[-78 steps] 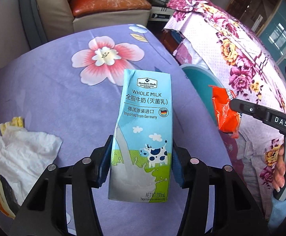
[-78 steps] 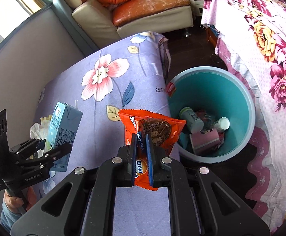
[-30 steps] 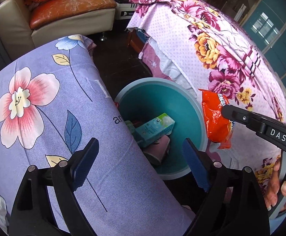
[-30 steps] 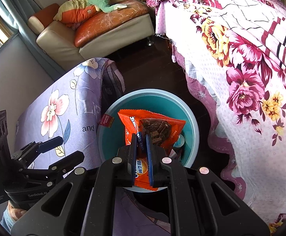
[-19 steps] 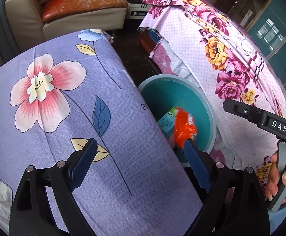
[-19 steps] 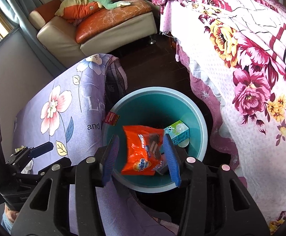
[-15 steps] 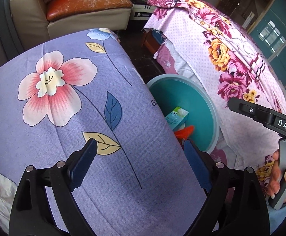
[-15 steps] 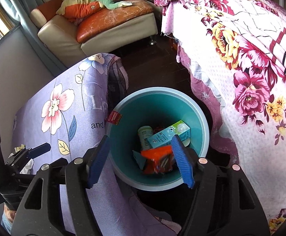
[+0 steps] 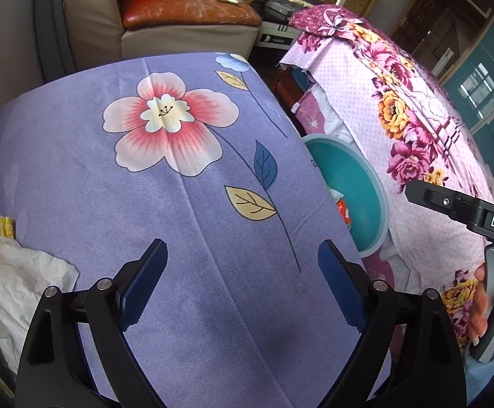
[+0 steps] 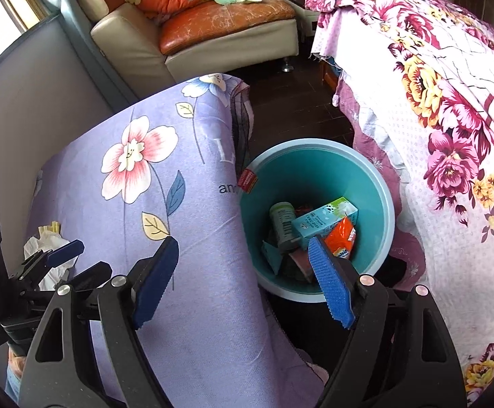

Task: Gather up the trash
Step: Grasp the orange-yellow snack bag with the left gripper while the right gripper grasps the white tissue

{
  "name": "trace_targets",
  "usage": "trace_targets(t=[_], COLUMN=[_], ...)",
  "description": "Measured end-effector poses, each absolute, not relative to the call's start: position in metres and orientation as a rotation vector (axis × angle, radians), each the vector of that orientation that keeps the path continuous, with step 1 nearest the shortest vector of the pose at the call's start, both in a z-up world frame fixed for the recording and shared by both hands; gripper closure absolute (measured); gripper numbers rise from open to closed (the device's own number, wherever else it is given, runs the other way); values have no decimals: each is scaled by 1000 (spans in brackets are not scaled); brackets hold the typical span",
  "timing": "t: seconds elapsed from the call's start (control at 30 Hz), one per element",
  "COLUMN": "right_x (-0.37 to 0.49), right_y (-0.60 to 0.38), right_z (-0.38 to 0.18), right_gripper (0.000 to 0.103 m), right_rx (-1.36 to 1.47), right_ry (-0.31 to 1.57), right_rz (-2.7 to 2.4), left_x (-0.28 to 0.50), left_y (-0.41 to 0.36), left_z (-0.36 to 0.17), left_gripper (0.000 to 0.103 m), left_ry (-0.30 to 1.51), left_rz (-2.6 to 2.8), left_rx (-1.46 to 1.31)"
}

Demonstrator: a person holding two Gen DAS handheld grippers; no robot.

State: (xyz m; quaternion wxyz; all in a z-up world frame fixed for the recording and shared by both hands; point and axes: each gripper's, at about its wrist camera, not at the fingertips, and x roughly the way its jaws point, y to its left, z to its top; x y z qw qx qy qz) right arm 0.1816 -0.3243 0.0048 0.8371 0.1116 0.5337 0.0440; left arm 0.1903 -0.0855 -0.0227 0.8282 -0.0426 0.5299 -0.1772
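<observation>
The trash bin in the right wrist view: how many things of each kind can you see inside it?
Inside the trash bin:
Milk carton: 1
Orange snack wrapper: 1
Small bottle: 1
Pink item, partly hidden: 1
Teal scrap: 1
Total: 5 visible; more may lie hidden underneath.

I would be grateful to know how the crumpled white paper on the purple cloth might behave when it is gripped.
The crumpled white paper looks thin and creased, so it will probably crush and flop. It seems very light, and may slide on the cloth if pushed.
</observation>
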Motion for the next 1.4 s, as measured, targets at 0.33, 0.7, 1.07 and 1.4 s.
trace_targets(t=[0.33, 0.7, 1.07, 1.4], right_x=[168, 162, 165, 173], right_y=[-271, -188, -73, 6], right_z=[21, 23, 2, -25], right_gripper=[27, 27, 27, 27], right_rx=[163, 46, -97, -185], right_ry=[1131, 1161, 1220, 1266], right_rz=[158, 275, 458, 590], left_x=[165, 131, 94, 86], left_y=[-31, 51, 163, 212], left_z=[-7, -1, -14, -43], left_gripper=[12, 12, 12, 12], left_ry=[1085, 1057, 1069, 1125], left_rz=[-320, -216, -36, 44], left_rx=[-136, -165, -198, -230])
